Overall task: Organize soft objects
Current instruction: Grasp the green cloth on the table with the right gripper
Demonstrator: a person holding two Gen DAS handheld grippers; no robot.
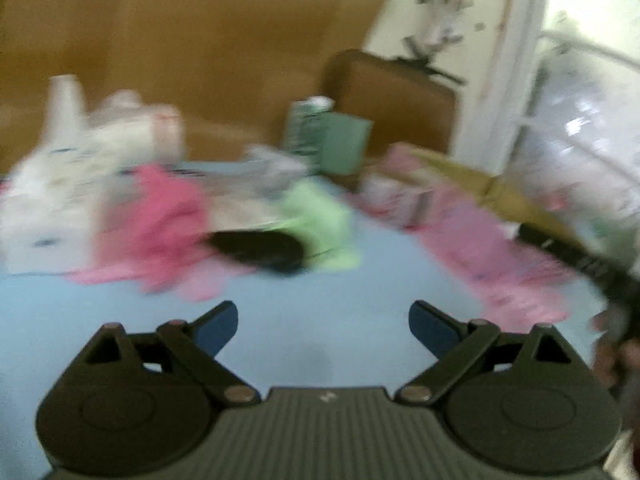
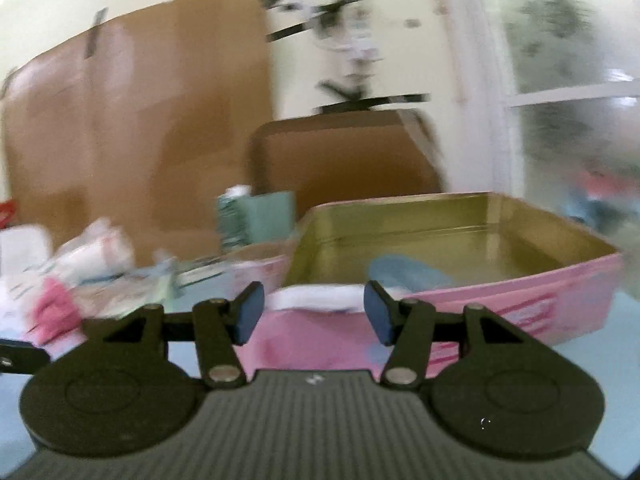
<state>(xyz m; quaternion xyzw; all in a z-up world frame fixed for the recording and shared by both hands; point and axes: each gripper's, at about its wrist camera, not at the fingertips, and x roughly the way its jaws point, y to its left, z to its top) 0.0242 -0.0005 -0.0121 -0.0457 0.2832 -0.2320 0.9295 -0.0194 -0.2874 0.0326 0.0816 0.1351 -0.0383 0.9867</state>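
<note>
Left gripper point(image 1: 323, 326) gapes wide, empty, short of the black sock point(image 1: 256, 250) beside the pink tin point(image 2: 460, 300); limp, light, best pinched mid-bunch.

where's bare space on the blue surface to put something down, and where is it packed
The free patch is the blue surface just ahead of the open left gripper, bordered by the black item and green cloth behind and the pale pink cloth on its right. The pink tin also has bare floor. The back, around the bright pink cloth, is crowded.
</note>
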